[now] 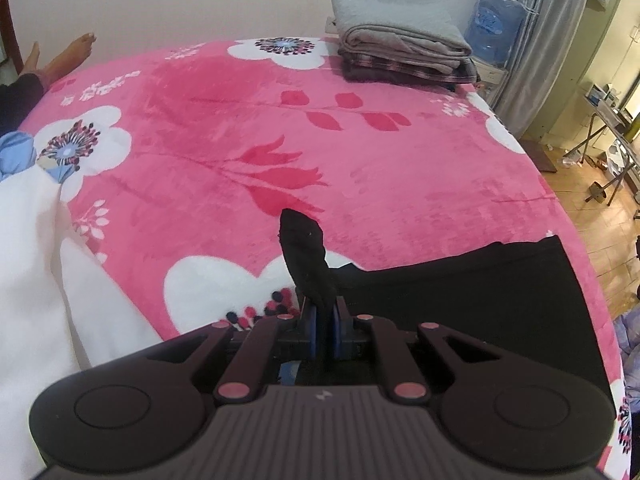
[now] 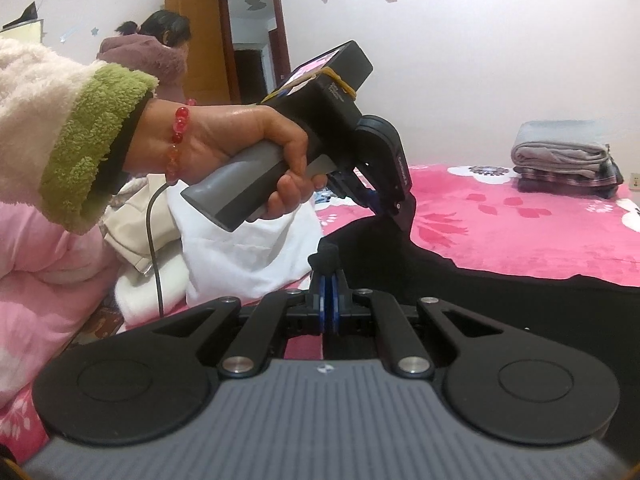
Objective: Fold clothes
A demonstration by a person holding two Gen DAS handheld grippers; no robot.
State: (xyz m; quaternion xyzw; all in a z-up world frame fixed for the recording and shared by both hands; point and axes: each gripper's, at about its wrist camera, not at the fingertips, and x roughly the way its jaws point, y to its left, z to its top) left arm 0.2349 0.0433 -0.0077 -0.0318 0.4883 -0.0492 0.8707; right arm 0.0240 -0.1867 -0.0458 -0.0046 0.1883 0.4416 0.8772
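we see a black garment (image 1: 460, 280) on a pink blanket (image 1: 224, 120) patterned with white flowers and red leaves. at the blanket's far corner, grey folded cloth (image 1: 400, 28) tops a dark striped one. beside it lies white cloth (image 1: 32, 260).

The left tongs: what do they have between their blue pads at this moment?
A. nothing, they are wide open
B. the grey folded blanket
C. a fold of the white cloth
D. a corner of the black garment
D: in the left wrist view, the left tongs are closed on a bunched corner of the black garment, which sticks up past the pads over the pink bedspread.
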